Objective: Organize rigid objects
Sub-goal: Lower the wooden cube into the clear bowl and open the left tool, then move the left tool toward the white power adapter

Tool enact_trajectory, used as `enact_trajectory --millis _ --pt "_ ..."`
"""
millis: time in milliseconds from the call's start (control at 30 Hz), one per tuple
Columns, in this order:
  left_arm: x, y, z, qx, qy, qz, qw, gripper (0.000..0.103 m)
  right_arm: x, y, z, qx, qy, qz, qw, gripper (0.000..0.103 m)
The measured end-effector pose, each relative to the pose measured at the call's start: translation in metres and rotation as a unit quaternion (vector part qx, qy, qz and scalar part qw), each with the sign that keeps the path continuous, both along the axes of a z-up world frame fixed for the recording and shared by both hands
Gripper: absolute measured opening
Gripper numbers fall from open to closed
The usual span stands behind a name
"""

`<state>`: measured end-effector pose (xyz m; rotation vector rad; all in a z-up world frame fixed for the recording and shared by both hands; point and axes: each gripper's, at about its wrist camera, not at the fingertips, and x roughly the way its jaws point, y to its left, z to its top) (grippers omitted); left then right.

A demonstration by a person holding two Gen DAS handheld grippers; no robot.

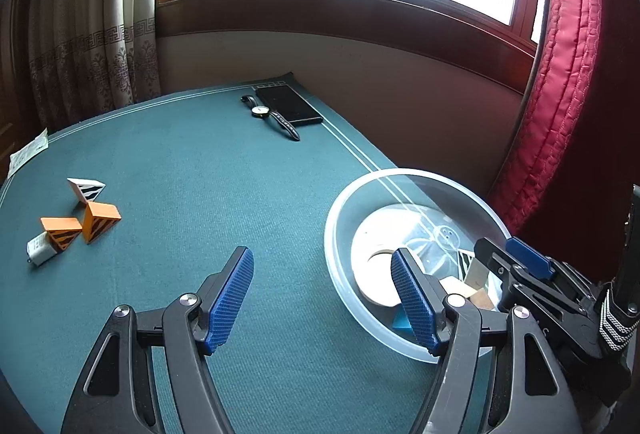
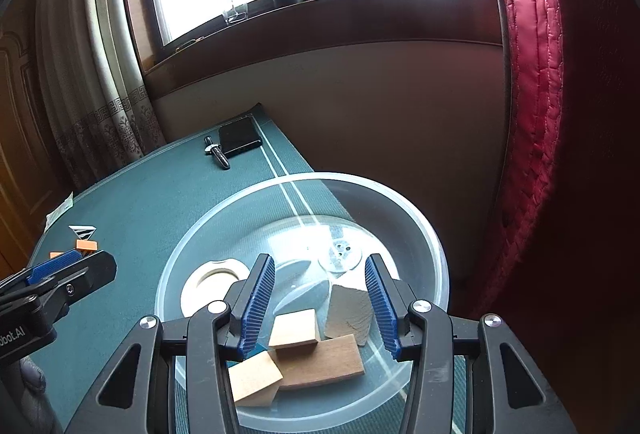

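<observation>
Both grippers hang with jaws apart and nothing between them: the right gripper [image 2: 320, 298] over the clear bowl [image 2: 424, 234], where wooden blocks [image 2: 320, 358] already lie, the left gripper [image 1: 322, 298] over the green table [image 1: 192, 162]. Judging by that, the left should swing toward the orange blocks [image 1: 100, 220] and the white wedge [image 1: 86, 188], well away from the bowl, taking one piece squarely across flat faces.

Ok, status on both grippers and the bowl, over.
Left gripper open, empty, over green table. Right gripper open, empty, above clear plastic bowl holding wooden blocks. Orange striped wedges still out. Nothing blocking.
</observation>
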<state>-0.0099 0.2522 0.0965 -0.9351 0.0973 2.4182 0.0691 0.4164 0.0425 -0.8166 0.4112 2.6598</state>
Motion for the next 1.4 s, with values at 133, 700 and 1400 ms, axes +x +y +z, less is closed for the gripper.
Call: enact_trajectory --millis 133,700,1400 --pt "-0.006 -0.020 0.002 0.003 0.006 0.025 0.9997 0.072 -0.005 -0.015 0.005 0.006 0.005 0.017 1.000 0.050" --pt "-0.033 -0.117 -0.005 0.016 0.006 0.135 0.9906 0.072 -0.035 -0.097 0.014 0.027 0.003 0.136 0.990 0.056" --pt "-0.085 -0.230 -0.037 0.006 -0.032 0.277 0.9603 0.076 -0.064 -0.169 -0.004 0.021 -0.036 0.239 0.970 0.061"
